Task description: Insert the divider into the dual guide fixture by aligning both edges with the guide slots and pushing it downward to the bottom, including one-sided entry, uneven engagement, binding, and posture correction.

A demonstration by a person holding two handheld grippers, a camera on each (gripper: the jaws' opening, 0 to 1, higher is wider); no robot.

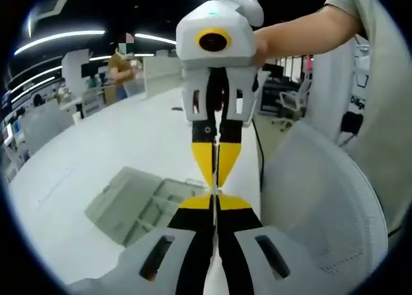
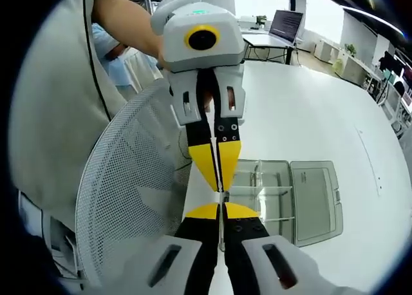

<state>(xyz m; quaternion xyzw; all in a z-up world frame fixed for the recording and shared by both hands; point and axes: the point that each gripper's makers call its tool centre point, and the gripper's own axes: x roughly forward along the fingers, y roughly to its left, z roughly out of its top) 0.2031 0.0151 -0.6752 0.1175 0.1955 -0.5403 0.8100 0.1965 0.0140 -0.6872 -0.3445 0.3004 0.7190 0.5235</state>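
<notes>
A clear plastic box with slotted compartments and an open lid, the guide fixture (image 1: 138, 205) (image 2: 290, 195), lies on the white table (image 1: 96, 147) (image 2: 309, 108). My left gripper (image 1: 215, 199) and right gripper (image 1: 215, 183) point at each other above the table edge, yellow tips meeting nose to nose. Both are shut. From the other side, the right gripper (image 2: 222, 209) meets the left gripper (image 2: 221, 187) the same way. A thin pale sliver shows where the tips meet; I cannot tell what it is. The fixture lies below and beside the tips, apart from them.
A white mesh chair back (image 1: 322, 198) (image 2: 129, 198) stands close against the table edge. A person's arm (image 1: 302, 28) and torso (image 2: 58, 82) are near. A black cable (image 1: 257, 150) runs along the edge. A laptop (image 2: 286, 26) sits far back.
</notes>
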